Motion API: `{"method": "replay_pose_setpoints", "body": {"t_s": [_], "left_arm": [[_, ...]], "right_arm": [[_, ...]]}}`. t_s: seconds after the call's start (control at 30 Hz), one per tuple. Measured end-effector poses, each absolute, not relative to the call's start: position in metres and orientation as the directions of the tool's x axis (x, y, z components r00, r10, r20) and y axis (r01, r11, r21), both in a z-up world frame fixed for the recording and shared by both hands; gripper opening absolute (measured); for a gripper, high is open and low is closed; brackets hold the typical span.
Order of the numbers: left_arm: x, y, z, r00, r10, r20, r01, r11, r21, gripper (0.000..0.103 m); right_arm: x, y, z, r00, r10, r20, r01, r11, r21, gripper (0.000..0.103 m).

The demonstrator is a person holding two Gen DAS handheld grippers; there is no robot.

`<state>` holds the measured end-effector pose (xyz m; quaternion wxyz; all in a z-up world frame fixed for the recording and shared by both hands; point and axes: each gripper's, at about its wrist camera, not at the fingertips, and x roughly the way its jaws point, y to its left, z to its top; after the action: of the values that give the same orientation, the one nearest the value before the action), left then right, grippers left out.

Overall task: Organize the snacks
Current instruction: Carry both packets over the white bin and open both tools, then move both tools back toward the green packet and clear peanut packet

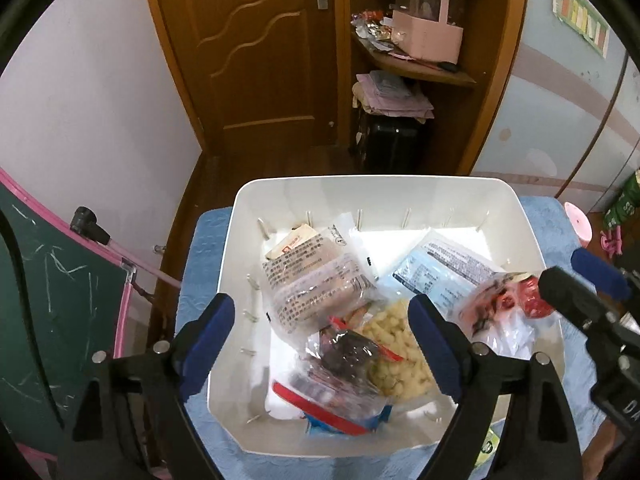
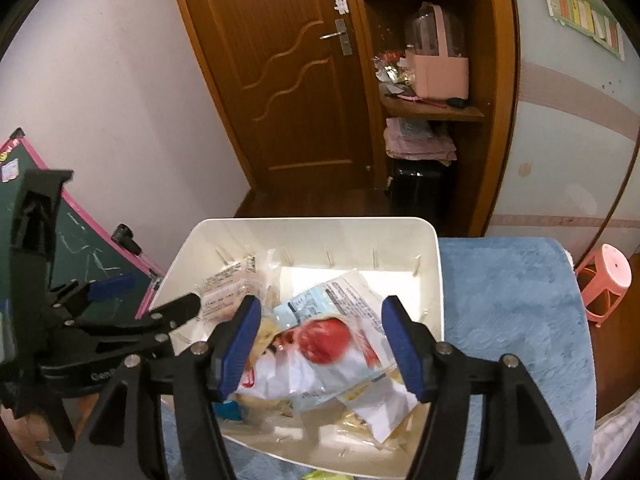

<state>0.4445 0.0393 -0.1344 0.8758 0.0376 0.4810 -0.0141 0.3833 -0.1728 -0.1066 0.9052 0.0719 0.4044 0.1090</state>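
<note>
Both your grippers hang over the white bin (image 1: 256,200), which sits on the blue cloth (image 2: 512,304) covering the worktop, and every snack in view lies inside it. Your left gripper (image 1: 322,334) has its fingers spread wide, released, with nothing pressed between the pads. Below that gap, at the near left of the bin, sit a dark snack packet (image 1: 348,354) and a red-edged packet (image 1: 316,404), with a bag of pale puffed snacks (image 1: 400,344) just to their right. Farther in, on the left, lies a clear wrapped brown snack (image 1: 316,284), its long side running from far left to near right.

Your right gripper (image 2: 322,344) is open too. The red-and-white packet (image 2: 320,344) lies crumpled between its fingers, resting on the pile, and neither pad looks to be pressing it. That packet runs roughly across the gap, red end toward the far side, white tail trailing near and right. A light blue packet (image 2: 320,300) lies just beyond it, toward the far wall.

So here is what matters: the red-and-white packet is on the right half of the bin, straight under your right fingers, while your left ones stand well to its left. I'd say your right hand is the nearer by a clear margin. Whether that packet is settled or meant to be lifted, I cannot tell.
</note>
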Motion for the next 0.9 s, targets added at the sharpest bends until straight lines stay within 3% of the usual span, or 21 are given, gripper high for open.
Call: {"method": "replay_pose_setpoints", "body": {"t_s": [0.43, 0.9], "left_arm": [[0.4, 0.035, -0.096, 0.597, 0.001, -0.802, 0.083, 0.995, 0.063, 0.088], [0.322, 0.024, -0.046, 0.646, -0.056, -0.761, 0.121, 0.992, 0.03, 0.088]], "right_arm": [[0.354, -0.177, -0.084, 0.674, 0.241, -0.698, -0.149, 0.97, 0.192, 0.064], [0.262, -0.194, -0.048, 0.709, 0.268, -0.652, -0.195, 0.963, 0.184, 0.064]]}}
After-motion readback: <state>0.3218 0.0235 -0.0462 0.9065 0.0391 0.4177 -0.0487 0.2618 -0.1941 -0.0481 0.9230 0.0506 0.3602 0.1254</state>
